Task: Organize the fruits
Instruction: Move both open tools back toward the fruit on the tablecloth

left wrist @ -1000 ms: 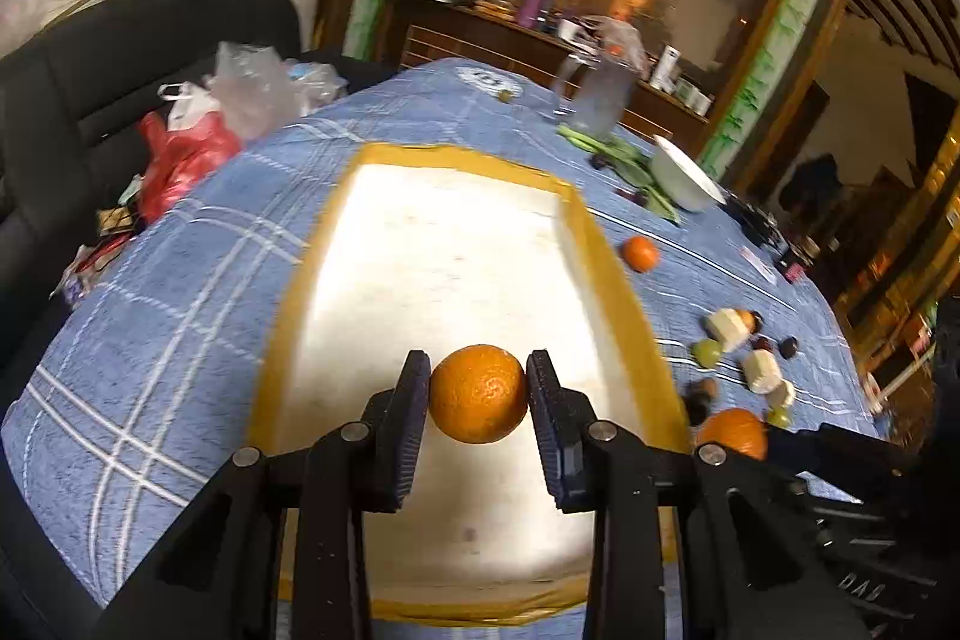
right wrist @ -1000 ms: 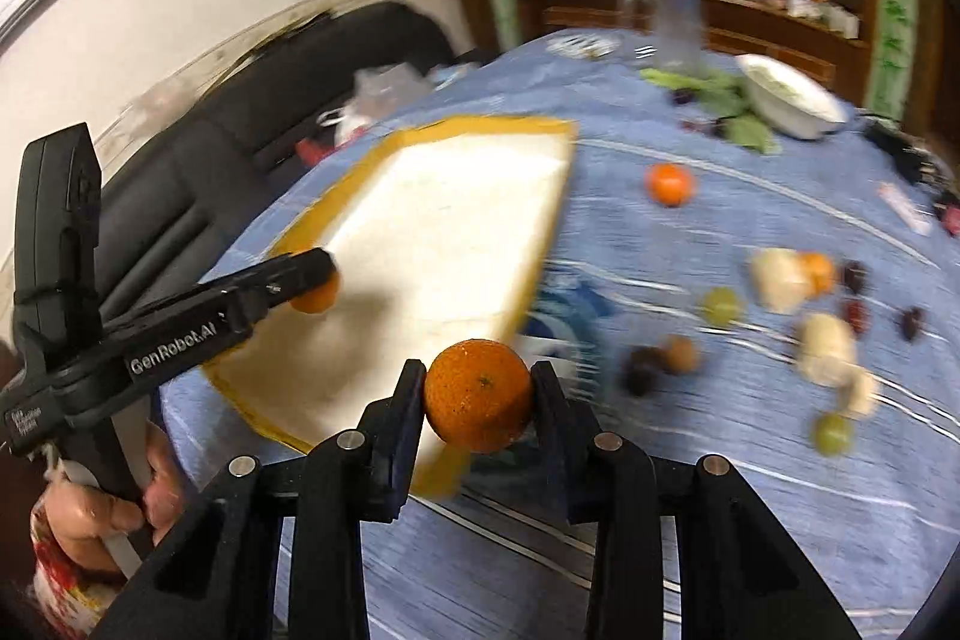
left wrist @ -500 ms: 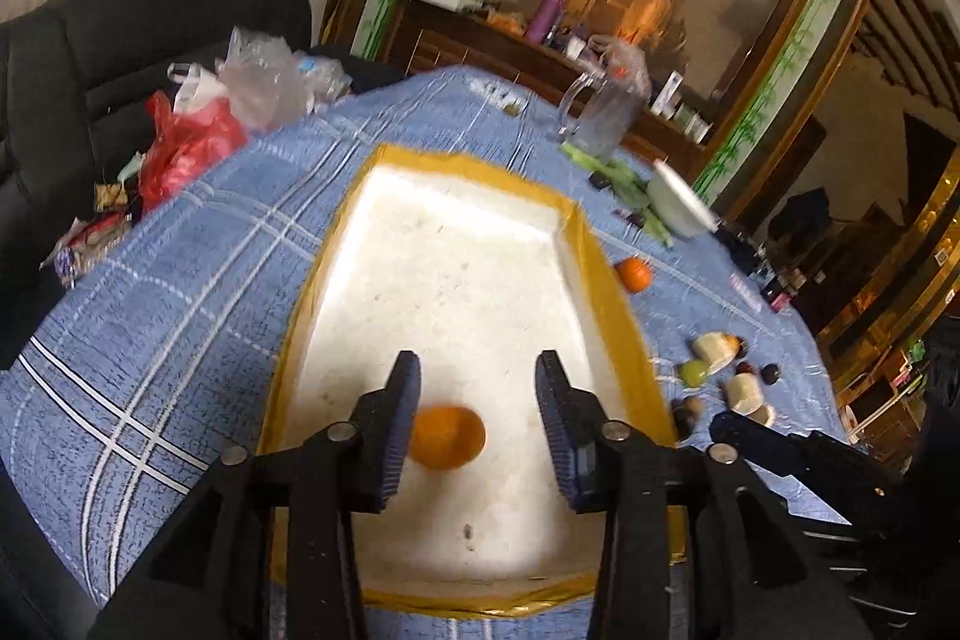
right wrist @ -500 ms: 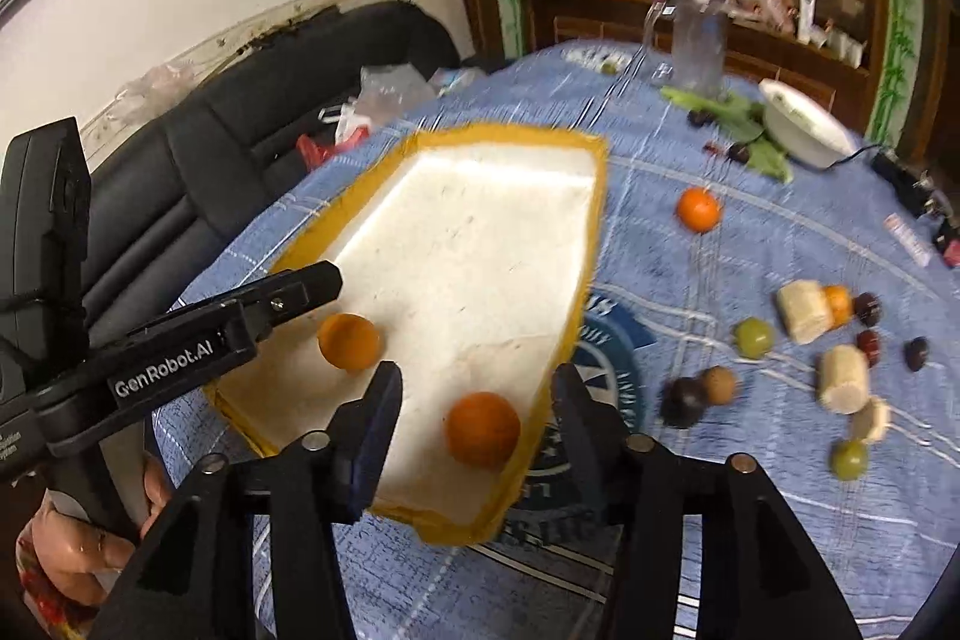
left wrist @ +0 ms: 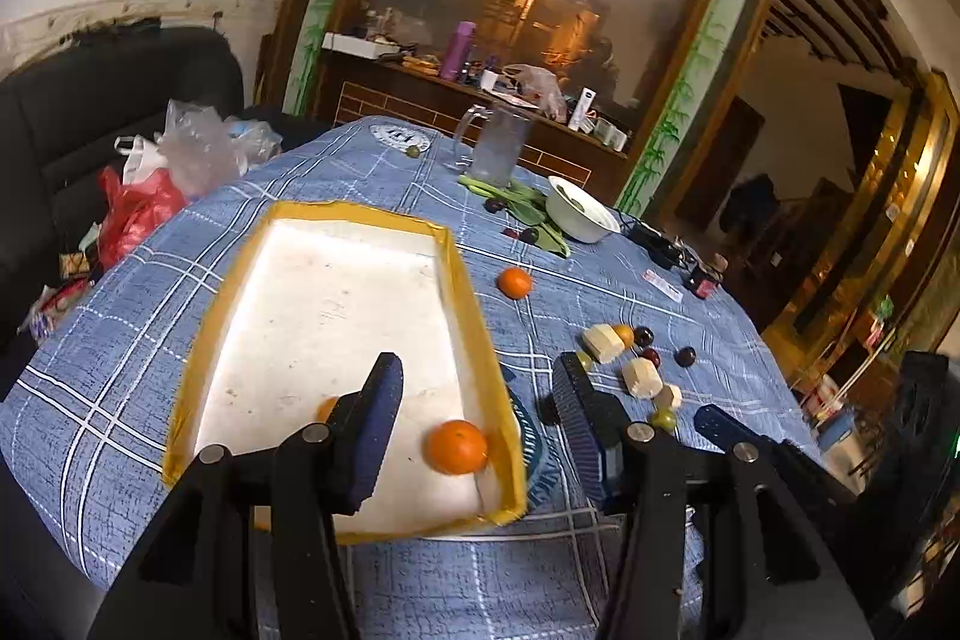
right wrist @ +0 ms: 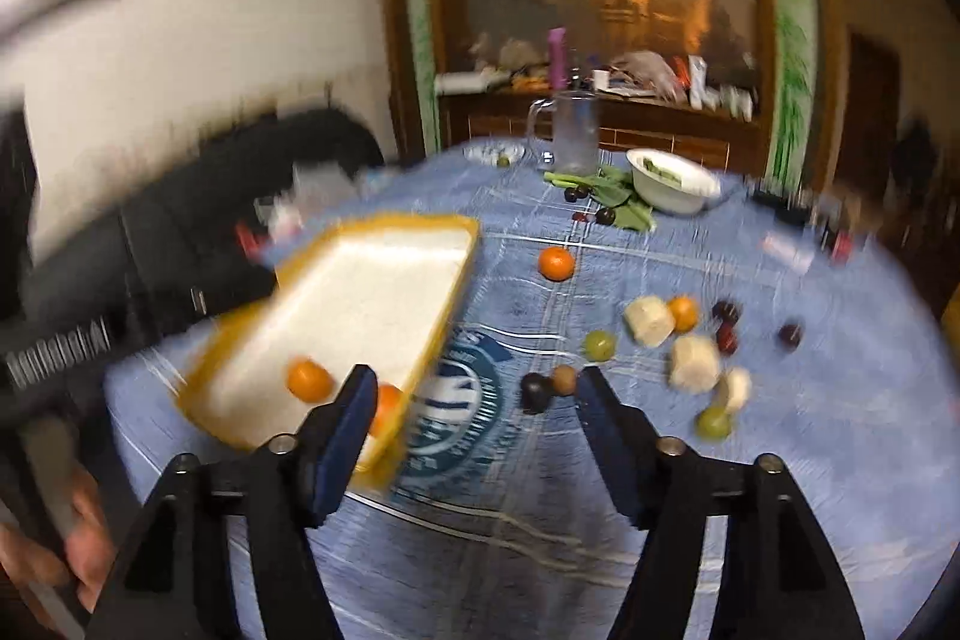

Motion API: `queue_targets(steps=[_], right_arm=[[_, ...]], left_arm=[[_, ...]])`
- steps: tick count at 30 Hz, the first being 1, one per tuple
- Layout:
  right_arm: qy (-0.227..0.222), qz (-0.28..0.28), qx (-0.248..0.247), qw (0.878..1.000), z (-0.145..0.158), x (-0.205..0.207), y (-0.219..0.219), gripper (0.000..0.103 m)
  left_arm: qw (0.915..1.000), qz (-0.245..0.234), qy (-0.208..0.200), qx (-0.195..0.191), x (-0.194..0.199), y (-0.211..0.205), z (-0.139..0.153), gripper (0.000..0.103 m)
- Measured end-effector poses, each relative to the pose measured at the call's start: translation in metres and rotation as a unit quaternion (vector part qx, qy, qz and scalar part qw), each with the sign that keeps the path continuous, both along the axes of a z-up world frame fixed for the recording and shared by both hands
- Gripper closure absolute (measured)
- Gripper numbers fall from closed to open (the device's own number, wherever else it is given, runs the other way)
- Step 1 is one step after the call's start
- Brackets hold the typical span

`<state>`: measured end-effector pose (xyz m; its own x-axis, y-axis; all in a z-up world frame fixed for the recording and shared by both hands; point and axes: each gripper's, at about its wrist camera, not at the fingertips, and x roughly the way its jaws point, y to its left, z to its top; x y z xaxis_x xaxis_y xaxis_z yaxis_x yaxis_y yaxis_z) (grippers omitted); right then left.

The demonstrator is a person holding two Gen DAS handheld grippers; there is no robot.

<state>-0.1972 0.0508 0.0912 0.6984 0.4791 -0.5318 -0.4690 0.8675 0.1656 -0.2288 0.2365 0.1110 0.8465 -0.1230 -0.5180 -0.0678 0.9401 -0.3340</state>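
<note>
A yellow-rimmed white tray (left wrist: pixel 474 316) lies on the blue checked tablecloth. Two oranges lie in its near end: one (left wrist: pixel 457 446) near the right wall, one (left wrist: pixel 327 407) half hidden behind my left finger. Both show in the blurred right wrist view, the left one (right wrist: pixel 309 379) and the right one (right wrist: pixel 387 407). My left gripper (left wrist: pixel 477 424) is open and empty above the tray's near right corner. My right gripper (right wrist: pixel 474 421) is open and empty above the cloth, right of the tray (right wrist: pixel 444 316). A third orange (left wrist: pixel 515 282) lies on the cloth beyond the tray.
Loose fruit lies right of the tray: banana pieces (right wrist: pixel 649 321), green grapes (right wrist: pixel 600 345), dark plums (right wrist: pixel 726 311), a small orange (right wrist: pixel 683 312), a dark fruit (right wrist: pixel 536 391). A white bowl (left wrist: pixel 579 217), leafy greens and a glass jug (left wrist: pixel 498 148) stand at the back. Bags lie on the black sofa (left wrist: pixel 90 100).
Both grippers opened and dropped their oranges into the tray's near end. Both have since pulled back and up; the right one has swung right.
</note>
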Motion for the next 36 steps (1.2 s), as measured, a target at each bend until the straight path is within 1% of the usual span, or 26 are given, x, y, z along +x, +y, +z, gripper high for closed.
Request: queue_targets(steps=[2, 4, 5, 7, 10, 12, 13, 17, 19, 21, 23, 25, 26, 27, 28, 29, 30, 31, 32, 34, 35, 36], right_arm=[[0.023, -0.005, 0.062, 0.998, -0.004, 0.002, -0.013, 0.029], [0.055, 0.001, 0.09, 0.994, -0.01, 0.005, -0.016, 0.029], [0.077, 0.01, 0.095, 0.992, -0.013, 0.006, -0.015, 0.029], [0.091, 0.02, 0.082, 0.992, -0.015, 0.004, -0.014, 0.029], [0.065, 0.011, 0.028, 0.997, -0.012, -0.004, -0.03, 0.029], [0.052, -0.008, -0.007, 0.999, -0.01, -0.006, -0.049, 0.028], [0.052, -0.015, -0.015, 0.998, -0.011, -0.005, -0.059, 0.028], [0.063, -0.054, -0.035, 0.996, -0.011, 0.002, -0.113, 0.028], [0.066, -0.076, -0.033, 0.994, -0.003, 0.003, -0.142, 0.028], [0.072, -0.089, -0.022, 0.993, 0.012, 0.006, -0.165, 0.028], [0.073, -0.096, -0.004, 0.993, 0.037, 0.004, -0.187, 0.028], [0.064, -0.1, 0.013, 0.993, 0.075, 0.001, -0.207, 0.028], [0.054, -0.103, 0.016, 0.993, 0.1, 0.0, -0.216, 0.026], [0.038, -0.109, 0.011, 0.993, 0.129, -0.002, -0.225, 0.021], [0.023, -0.112, 0.003, 0.993, 0.154, -0.004, -0.23, 0.019], [0.006, -0.114, -0.015, 0.993, 0.185, -0.006, -0.235, 0.018], [-0.004, -0.116, -0.033, 0.993, 0.207, -0.007, -0.236, 0.016], [-0.012, -0.116, -0.051, 0.992, 0.228, -0.007, -0.236, 0.014], [-0.019, -0.115, -0.078, 0.99, 0.256, -0.005, -0.236, 0.013], [-0.037, -0.124, -0.107, 0.986, 0.286, -0.002, -0.235, 0.009], [-0.049, -0.137, -0.12, 0.982, 0.299, 0.001, -0.235, 0.008], [-0.051, -0.141, -0.123, 0.981, 0.302, 0.005, -0.235, 0.007]], left_arm=[[1.0, -0.004, -0.003, 0.005, -0.002, -0.007, 0.001, 0.052], [0.9999, -0.01, -0.005, 0.005, -0.004, -0.012, 0.002, 0.052], [0.9998, -0.014, -0.009, 0.006, -0.007, -0.016, 0.003, 0.052], [0.9995, -0.022, -0.019, 0.009, -0.012, -0.022, 0.004, 0.052], [0.9987, -0.041, -0.03, 0.011, -0.016, -0.033, 0.001, 0.052], [0.9982, -0.054, -0.025, 0.011, -0.013, -0.04, -0.005, 0.052], [0.998, -0.059, -0.02, 0.012, -0.011, -0.044, -0.007, 0.052], [0.9978, -0.065, -0.012, 0.007, -0.005, -0.051, -0.014, 0.052], [0.998, -0.062, -0.014, 0.004, -0.006, -0.051, -0.012, 0.052], [0.998, -0.062, -0.016, -0.006, -0.007, -0.048, -0.003, 0.052], [0.9974, -0.068, -0.019, -0.015, -0.01, -0.042, 0.022, 0.052], [0.9961, -0.08, -0.036, -0.014, -0.017, -0.036, 0.056, 0.052], [0.9954, -0.086, -0.043, -0.008, -0.019, -0.034, 0.072, 0.052], [0.9946, -0.092, -0.049, -0.001, -0.022, -0.03, 0.09, 0.051], [0.9937, -0.096, -0.057, 0.01, -0.025, -0.027, 0.109, 0.05], [0.9926, -0.094, -0.069, 0.032, -0.029, -0.022, 0.134, 0.045], [0.9919, -0.089, -0.076, 0.05, -0.031, -0.02, 0.146, 0.037], [0.9883, -0.078, -0.087, 0.098, -0.032, -0.02, 0.168, 0.033], [0.9849, -0.068, -0.092, 0.13, -0.031, -0.022, 0.179, 0.027], [0.9757, -0.045, -0.102, 0.188, -0.026, -0.026, 0.196, 0.026], [0.9731, -0.043, -0.105, 0.2, -0.022, -0.029, 0.198, 0.025], [0.9724, -0.045, -0.105, 0.204, -0.018, -0.031, 0.198, 0.023]])
